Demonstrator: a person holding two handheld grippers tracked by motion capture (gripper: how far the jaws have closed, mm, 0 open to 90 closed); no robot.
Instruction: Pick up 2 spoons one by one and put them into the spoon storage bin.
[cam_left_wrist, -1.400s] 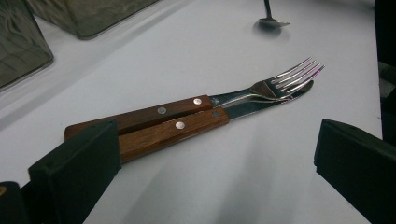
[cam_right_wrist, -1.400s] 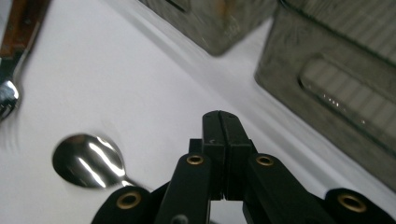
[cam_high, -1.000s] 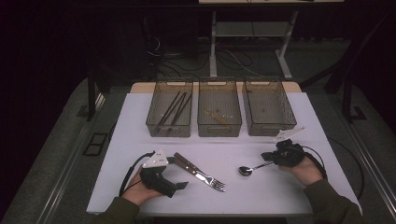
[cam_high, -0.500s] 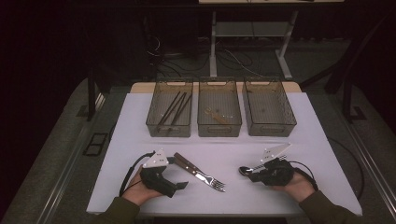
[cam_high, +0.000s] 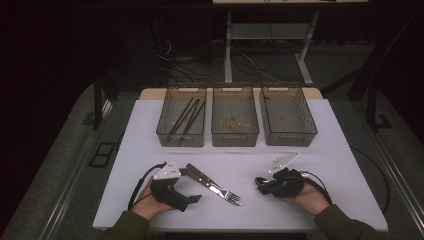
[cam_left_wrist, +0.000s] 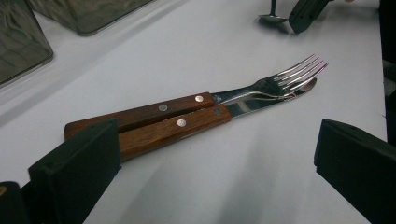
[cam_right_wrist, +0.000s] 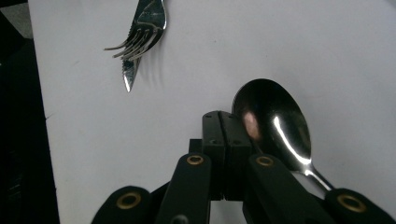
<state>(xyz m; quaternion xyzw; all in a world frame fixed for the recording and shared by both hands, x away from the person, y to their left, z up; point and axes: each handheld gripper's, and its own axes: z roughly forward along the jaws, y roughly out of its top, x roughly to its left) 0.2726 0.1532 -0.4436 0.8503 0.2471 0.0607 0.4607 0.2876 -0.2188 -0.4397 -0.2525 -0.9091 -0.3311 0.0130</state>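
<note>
A fork (cam_high: 229, 193) and a knife (cam_high: 200, 176), both with wooden handles, lie side by side on the white table (cam_high: 240, 155). My left gripper (cam_high: 190, 200) rests near the front edge, just left of them. Its jaws stand open, and the fork (cam_left_wrist: 289, 72) and the knife (cam_left_wrist: 182, 126) lie ahead with their handle ends by the left jaw. My right gripper (cam_high: 262, 186) sits low on the table, shut, with nothing between its jaws. A metal spoon (cam_right_wrist: 275, 126) lies right beside the right gripper (cam_right_wrist: 220, 114), its handle running under the right-hand jaw.
Three clear bins stand in a row at the back: the left bin (cam_high: 165, 131) holds dark sticks, the middle bin (cam_high: 235, 137) a few small pieces, the right bin (cam_high: 289, 137) looks nearly bare. The table's front edge is close to both hands.
My right gripper has moved left and slightly down along the spoon, ending with its tips beside the bowl. The left gripper, fork and knife have not moved.
</note>
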